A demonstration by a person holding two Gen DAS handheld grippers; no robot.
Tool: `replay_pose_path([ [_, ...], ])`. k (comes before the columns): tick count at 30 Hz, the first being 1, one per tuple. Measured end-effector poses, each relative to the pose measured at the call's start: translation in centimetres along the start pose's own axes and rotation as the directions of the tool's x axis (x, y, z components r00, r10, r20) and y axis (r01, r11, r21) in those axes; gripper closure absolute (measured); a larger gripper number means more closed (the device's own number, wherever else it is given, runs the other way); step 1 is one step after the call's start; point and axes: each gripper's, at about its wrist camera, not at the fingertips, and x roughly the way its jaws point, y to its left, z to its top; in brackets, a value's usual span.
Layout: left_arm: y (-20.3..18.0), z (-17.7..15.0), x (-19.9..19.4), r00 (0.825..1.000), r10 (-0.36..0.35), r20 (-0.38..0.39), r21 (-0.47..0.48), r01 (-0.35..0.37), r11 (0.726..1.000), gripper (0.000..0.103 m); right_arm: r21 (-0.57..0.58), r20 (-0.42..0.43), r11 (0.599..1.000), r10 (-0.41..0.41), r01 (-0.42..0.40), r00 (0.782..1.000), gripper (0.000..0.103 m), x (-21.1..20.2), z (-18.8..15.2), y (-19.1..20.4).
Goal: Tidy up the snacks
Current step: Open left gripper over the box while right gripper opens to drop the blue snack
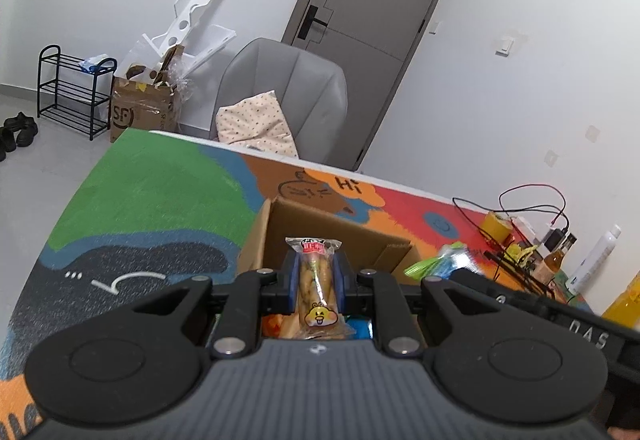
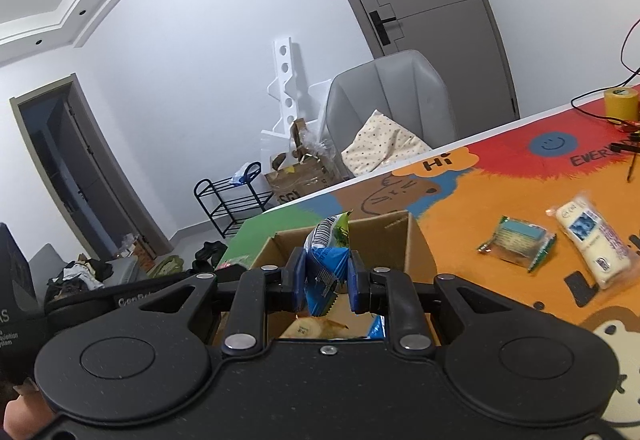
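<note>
Both grippers are carrying wrapped snacks over the open brown cardboard box [image 1: 320, 236].

Nearest, we are pinching a clear-wrapped pastry stick with a cartoon hamster sticker [image 1: 317, 290] in the left gripper [image 1: 316, 286], and a crinkly blue-and-green foil packet [image 2: 326, 264] in the right gripper [image 2: 325, 280], both above the box. They look light, soft and crushable, so mid-body holds suit them. Right of the box a green-edged packet [image 2: 516, 244] and a white sachet [image 2: 596, 244] are lying; beyond it the mat is reading "Hi" [image 2: 438, 161].
</note>
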Motion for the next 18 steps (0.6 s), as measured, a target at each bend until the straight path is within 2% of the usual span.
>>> replay_pose_path([
  [5, -0.5, 1.0, 0.4, 1.0, -0.008, 0.02, -0.015, 0.008, 1.0, 0.082, 0.006, 0.006, 1.0, 0.001, -0.001, 1.0, 0.083, 0.2, 0.6, -0.1],
  [9, -0.6, 1.1, 0.2, 1.0, -0.003, 0.021, -0.016, 0.003, 1.0, 0.067, 0.01, -0.003, 1.0, 0.011, -0.011, 1.0, 0.083, 0.6, 0.6, -0.1],
  [10, -0.6, 1.0, 0.1, 1.0, 0.003, 0.021, -0.016, -0.003, 1.0, 0.062, 0.008, -0.007, 1.0, 0.022, -0.022, 1.0, 0.08, 0.9, 0.6, -0.1],
  [11, -0.6, 0.9, 0.0, 1.0, 0.008, 0.021, -0.015, -0.008, 1.0, 0.06, 0.009, -0.015, 0.999, 0.034, -0.034, 0.999, 0.073, 1.1, 0.6, 0.0],
  [14, -0.5, 0.8, -0.2, 1.0, 0.025, 0.016, -0.008, -0.025, 1.0, 0.049, 0.01, -0.025, 0.999, 0.041, -0.041, 0.999, 0.067, 1.4, 0.5, 0.2],
  [18, -0.6, 0.7, -0.6, 0.999, 0.041, 0.023, -0.001, -0.041, 0.999, 0.029, 0.031, -0.03, 0.999, 0.033, -0.032, 0.999, 0.066, 1.1, 0.4, -0.4],
])
